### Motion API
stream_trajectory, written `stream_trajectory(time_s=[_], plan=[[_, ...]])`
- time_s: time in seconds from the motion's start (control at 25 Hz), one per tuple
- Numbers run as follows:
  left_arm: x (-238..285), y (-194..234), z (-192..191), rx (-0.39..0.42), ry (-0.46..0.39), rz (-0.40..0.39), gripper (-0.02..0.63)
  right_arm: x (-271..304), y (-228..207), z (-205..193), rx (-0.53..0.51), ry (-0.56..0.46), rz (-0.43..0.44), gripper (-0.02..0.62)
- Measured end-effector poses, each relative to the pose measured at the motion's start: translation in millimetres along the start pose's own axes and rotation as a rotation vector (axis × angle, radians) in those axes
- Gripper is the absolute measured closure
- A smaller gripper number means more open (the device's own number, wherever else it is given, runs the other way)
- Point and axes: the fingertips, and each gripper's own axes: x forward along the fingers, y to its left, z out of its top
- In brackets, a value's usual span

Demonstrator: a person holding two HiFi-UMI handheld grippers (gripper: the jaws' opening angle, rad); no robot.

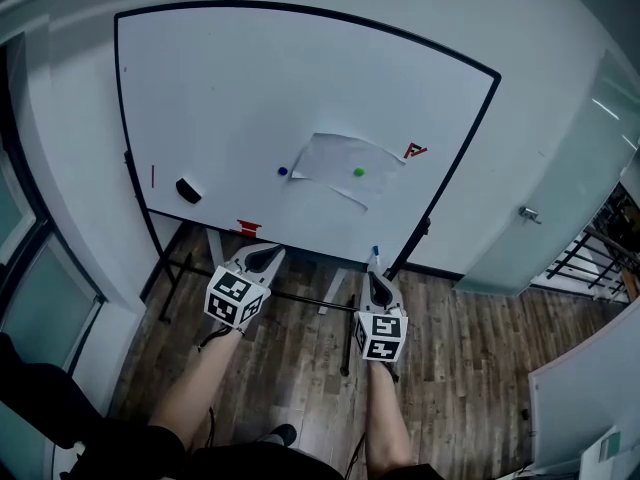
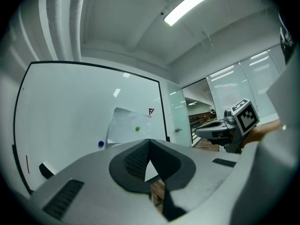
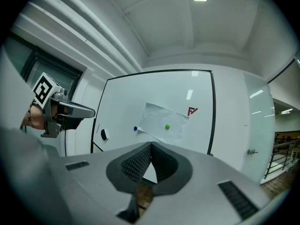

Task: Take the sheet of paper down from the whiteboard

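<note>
A white sheet of paper (image 1: 345, 165) hangs on the whiteboard (image 1: 230, 88), pinned by a green magnet (image 1: 358, 172); a blue magnet (image 1: 282, 171) sits just off its left corner. The sheet's lower edge curls away. In the left gripper view the paper (image 2: 127, 125) lies ahead, past shut, empty jaws. It shows likewise in the right gripper view, paper (image 3: 161, 120) beyond shut, empty jaws. My left gripper (image 1: 272, 255) and right gripper (image 1: 375, 265) are held side by side below the board's lower edge, well short of the sheet, both pointing toward it.
A black eraser (image 1: 187, 190) and a red mark (image 1: 415, 151) are on the board. A red object (image 1: 247, 229) rests on the board's lower edge. The board's stand legs (image 1: 300, 293) stand on the wood floor. A glass door with a handle (image 1: 528, 214) is to the right.
</note>
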Motion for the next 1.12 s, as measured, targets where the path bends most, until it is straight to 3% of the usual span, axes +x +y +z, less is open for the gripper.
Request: stream_trajectory(time_s=[0.56,1.12], plan=[[51.9,12.3,13.1,0.027,-0.01,0.003,0.586,40.2,-38.0,9.8,0.009,-0.032,-0.005,0.572],[61.2,29.8,-2.3,0.02,0.021,0.026,0.586,63.1,-39.3,-3.8,0.033,-0.015,0.002,0.572]])
